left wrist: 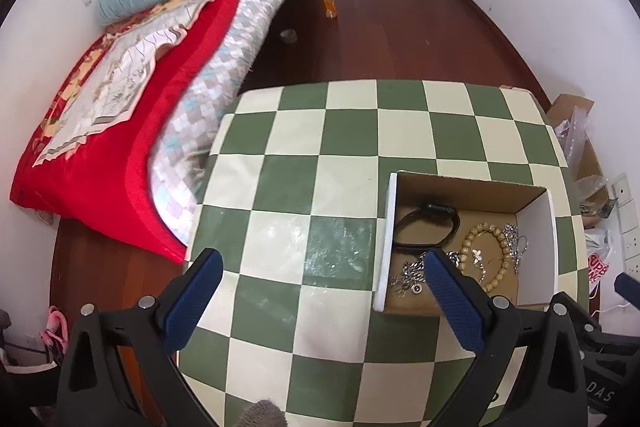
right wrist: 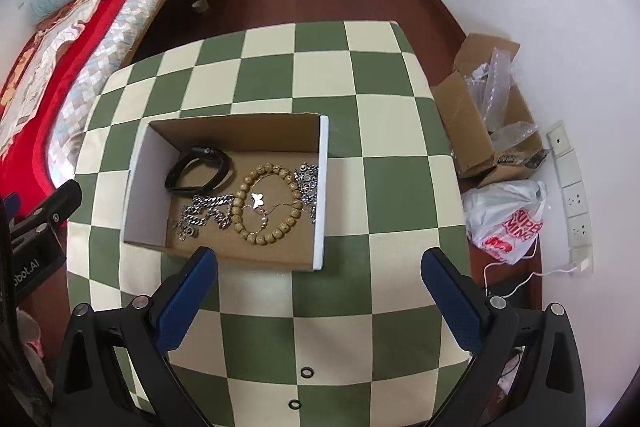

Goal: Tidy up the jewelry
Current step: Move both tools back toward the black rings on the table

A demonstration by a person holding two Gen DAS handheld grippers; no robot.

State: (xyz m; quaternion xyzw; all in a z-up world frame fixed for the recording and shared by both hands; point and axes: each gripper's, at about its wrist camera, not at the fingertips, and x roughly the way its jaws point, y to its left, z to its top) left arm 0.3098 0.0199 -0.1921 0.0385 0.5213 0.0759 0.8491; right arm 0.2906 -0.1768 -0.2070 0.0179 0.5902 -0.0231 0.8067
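Observation:
A shallow cardboard box [right wrist: 240, 125] [left wrist: 468, 185] with white side walls sits on the green-and-cream checkered table [right wrist: 360, 107] [left wrist: 320, 147]. Inside lie a black band [right wrist: 200, 169] [left wrist: 428, 227], a wooden bead bracelet [right wrist: 267, 203] [left wrist: 486, 251], silver chains [right wrist: 208, 213] [left wrist: 412, 275] and a thin chain with a small butterfly charm [right wrist: 258, 201]. My right gripper [right wrist: 318, 259] hovers open just in front of the box. My left gripper [left wrist: 322, 263] is open too, its right finger over the box's left wall. Two small black rings [right wrist: 306, 372] lie on the table near me.
A bed with a red blanket [left wrist: 120, 107] stands left of the table. On the floor to the right are an opened cardboard carton [right wrist: 476, 119], a white plastic bag [right wrist: 506, 215] and wall sockets [right wrist: 572, 195]. A small bottle [left wrist: 330, 1] stands by the door.

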